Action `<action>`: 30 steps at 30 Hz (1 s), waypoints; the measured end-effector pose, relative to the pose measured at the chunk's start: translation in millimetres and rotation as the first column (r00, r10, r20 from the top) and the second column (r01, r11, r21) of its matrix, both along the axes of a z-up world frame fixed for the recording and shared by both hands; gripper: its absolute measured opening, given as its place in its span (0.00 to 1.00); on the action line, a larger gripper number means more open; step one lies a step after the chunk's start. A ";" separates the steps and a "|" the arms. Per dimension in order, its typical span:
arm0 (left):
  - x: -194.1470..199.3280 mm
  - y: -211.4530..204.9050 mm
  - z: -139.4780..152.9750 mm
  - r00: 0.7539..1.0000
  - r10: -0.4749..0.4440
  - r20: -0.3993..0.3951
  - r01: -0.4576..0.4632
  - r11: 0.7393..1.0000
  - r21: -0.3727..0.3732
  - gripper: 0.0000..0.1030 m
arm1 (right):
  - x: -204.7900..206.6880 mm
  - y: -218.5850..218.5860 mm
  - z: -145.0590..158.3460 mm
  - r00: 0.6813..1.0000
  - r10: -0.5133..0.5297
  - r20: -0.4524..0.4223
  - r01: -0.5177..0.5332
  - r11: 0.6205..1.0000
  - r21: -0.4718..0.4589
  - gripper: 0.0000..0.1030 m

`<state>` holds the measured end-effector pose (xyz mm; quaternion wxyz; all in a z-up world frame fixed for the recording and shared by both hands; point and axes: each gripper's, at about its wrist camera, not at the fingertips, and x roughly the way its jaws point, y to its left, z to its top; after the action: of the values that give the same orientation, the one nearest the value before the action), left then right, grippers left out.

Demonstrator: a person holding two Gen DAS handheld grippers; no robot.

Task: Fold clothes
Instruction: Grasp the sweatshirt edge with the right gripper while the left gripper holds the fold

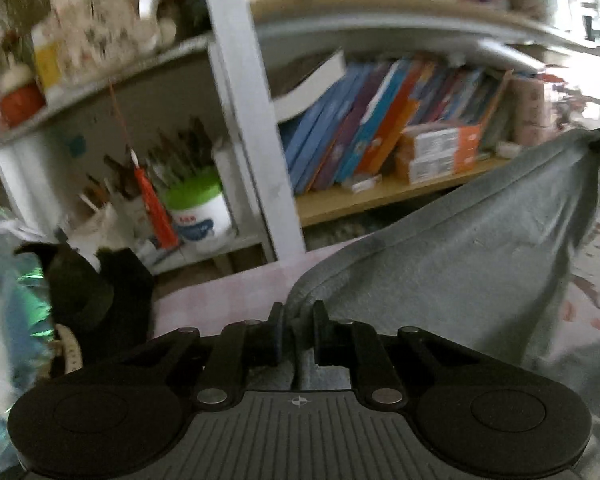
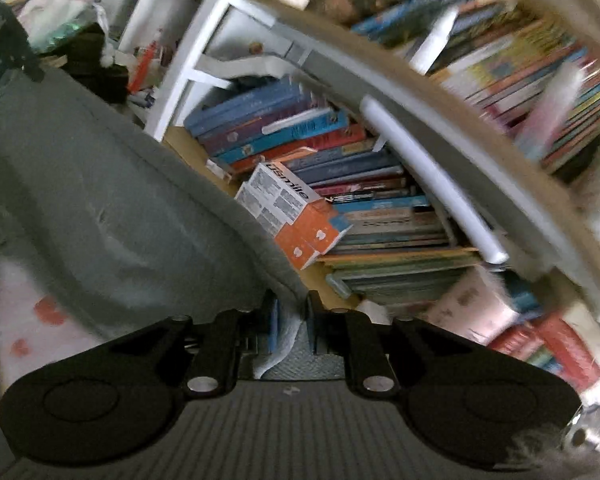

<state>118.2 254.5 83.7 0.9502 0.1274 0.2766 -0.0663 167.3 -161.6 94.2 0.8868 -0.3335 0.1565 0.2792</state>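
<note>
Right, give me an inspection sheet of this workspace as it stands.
Surface: pale pink sheet with red spots, partly covered by the cloth.
Job's things: grey knit garment, lifted and stretched between both grippers by its hemmed edge.
Clutter: black fabric bundle at the sheet's edge.
Grippers: left gripper shut on the garment; right gripper shut on the garment.
Cables: nothing seen.
Surroundings: white-framed wooden bookshelf packed with colourful leaning books, an orange and white carton, a green-lidded white tub, a red tassel.
</note>
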 end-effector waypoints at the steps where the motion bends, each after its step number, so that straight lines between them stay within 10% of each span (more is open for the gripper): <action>1: -13.9 -3.4 2.7 1.000 -0.010 0.015 0.010 1.000 0.007 0.12 | -17.5 -4.1 1.7 1.000 -0.003 0.008 0.003 1.000 -0.005 0.12; 11: -156.3 -22.1 -11.5 0.997 -0.039 0.067 0.041 0.999 -0.027 0.14 | -201.6 -56.8 -11.5 0.999 0.035 -0.026 -0.036 0.999 -0.019 0.12; 23: -244.6 -12.0 -80.6 0.996 0.087 -0.020 -0.090 0.969 -0.232 0.31 | -288.1 -71.7 -59.4 0.979 -0.033 -0.199 0.040 0.999 0.027 0.25; 27: -266.0 6.8 -82.6 0.988 0.156 0.006 -0.138 0.888 -0.439 0.60 | -298.0 -81.0 -66.6 0.952 -0.078 -0.296 0.110 0.990 0.092 0.33; 30: -272.7 29.4 -84.9 0.983 0.184 -0.007 -0.145 0.749 -0.646 0.65 | -300.1 -98.6 -65.7 0.906 -0.098 -0.413 0.204 0.953 0.222 0.39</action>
<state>-154.6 283.9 -1.1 0.9457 -0.2292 0.2199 -0.0696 -132.8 -260.2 28.5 0.8916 -0.1374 0.3205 0.2888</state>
